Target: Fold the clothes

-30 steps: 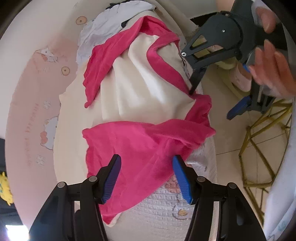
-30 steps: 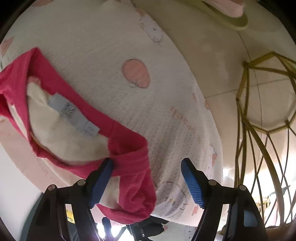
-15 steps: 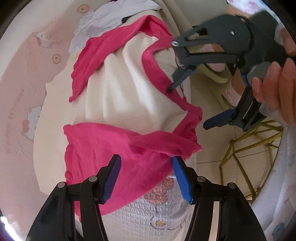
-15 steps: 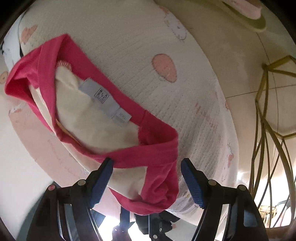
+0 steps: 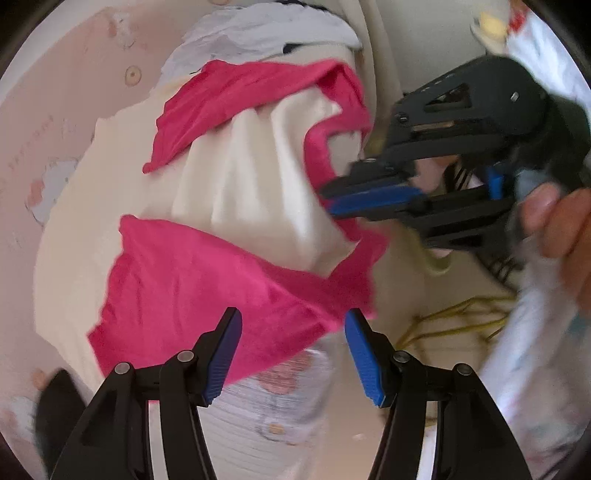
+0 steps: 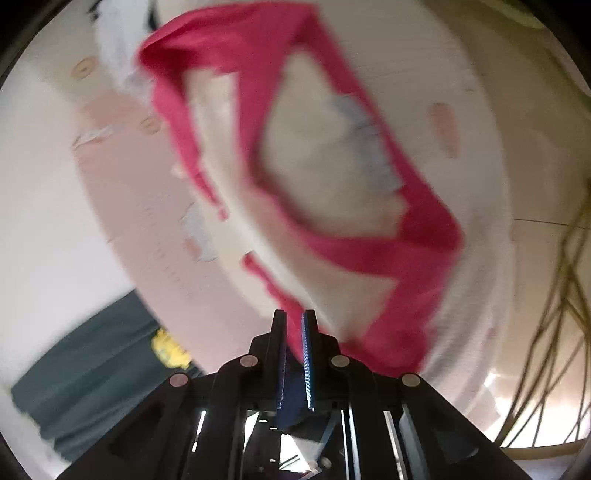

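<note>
two grippers work one garment here: a cream t-shirt with pink sleeves and pink neckband point(image 5: 251, 192), lying rumpled on a bed sheet printed with cartoon figures point(image 5: 62, 122), near the sheet's edge where the floor drops away.

the right gripper point(image 5: 332, 197) has its blue pads pressed together on the pink neck trim, and its own camera shows the pink fabric point(image 6: 295, 332) running straight in between the clenched fingers. gripping at the collar makes sense, since that edge is a firm seam that pulls the shoulder line taut; the cream body already shows drawn pleats leading toward the pinch. the person's hand point(image 5: 554, 221) wraps the handle behind it.

the left gripper point(image 5: 291, 347) hangs released, jaws spread wide over the nearer pink sleeve point(image 5: 192, 295), holding nothing. it looks placed to take that sleeve or the shoulder beside it, so the shirt could be stretched between two points, though that is a guess.

the shirt is not folded: sleeves splay, the neck opening gapes with its label point(image 6: 369, 147) showing. a white garment point(image 5: 258, 33) lies bunched beyond it. both views are motion-blurred, so finer creases cannot be read.
</note>
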{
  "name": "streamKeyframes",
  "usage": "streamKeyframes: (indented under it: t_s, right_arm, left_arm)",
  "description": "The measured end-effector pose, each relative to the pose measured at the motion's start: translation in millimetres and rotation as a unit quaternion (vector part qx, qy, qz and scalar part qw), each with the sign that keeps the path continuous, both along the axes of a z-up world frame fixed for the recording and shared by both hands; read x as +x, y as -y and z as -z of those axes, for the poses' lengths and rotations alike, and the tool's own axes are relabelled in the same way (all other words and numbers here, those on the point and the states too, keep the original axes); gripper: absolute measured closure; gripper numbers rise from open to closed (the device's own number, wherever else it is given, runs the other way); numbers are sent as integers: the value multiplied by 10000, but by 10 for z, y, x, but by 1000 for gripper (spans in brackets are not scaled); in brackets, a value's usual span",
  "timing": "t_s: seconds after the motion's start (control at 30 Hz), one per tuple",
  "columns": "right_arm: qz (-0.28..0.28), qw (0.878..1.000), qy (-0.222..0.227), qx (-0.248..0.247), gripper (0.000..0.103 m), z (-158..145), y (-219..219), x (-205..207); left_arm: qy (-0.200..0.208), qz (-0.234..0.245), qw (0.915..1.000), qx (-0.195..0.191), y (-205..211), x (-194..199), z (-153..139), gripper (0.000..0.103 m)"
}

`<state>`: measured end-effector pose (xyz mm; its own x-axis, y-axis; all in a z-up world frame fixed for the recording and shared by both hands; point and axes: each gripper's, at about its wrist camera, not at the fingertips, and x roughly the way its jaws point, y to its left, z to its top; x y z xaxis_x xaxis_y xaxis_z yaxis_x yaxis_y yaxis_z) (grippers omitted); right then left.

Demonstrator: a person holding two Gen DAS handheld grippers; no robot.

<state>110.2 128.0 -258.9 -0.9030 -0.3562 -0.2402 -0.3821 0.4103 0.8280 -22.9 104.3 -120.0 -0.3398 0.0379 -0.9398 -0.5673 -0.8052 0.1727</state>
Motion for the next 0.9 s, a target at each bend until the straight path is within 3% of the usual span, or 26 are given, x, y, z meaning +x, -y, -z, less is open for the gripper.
streamKeyframes:
  t_s: [0.1, 0.27, 0.3, 0.37, 0.43, 0.67, 0.8, 0.9]
  right_arm:
    - [-145, 9998, 142, 84, 95, 50, 12, -64]
    - [345, 9973, 654, 42, 93, 53, -73, 189]
    - [365, 9967, 725, -44, 89, 86, -59, 204]
    - [405, 9952, 867, -215, 49, 153, -31, 233]
    - [445, 9932, 1007, -387, 40, 220, -3, 263]
    - [583, 9821, 1496, -985, 30, 455, 95, 366]
    - [675, 9744, 1782, -1193, 30, 576, 124, 414]
    - [751, 9722, 1810, -1284, 29, 657, 119, 399]
  left_arm:
    - [102, -59, 9998, 150, -64, 20, 17, 48]
    - [405, -395, 9984, 76, -148, -65, 245, 48]
    - [452, -534, 9975, 23, -156, -95, 293, 48]
    - [404, -806, 9959, -74, -162, -158, 355, 48]
    - [208, -1021, 9944, -196, -175, -194, 367, 48]
    - [276, -1839, 9825, -82, -73, -308, 437, 48]
    - [325, -2073, 9775, 235, -28, -402, 408, 68]
    - [469, -2238, 9727, 389, 12, -495, 401, 72]
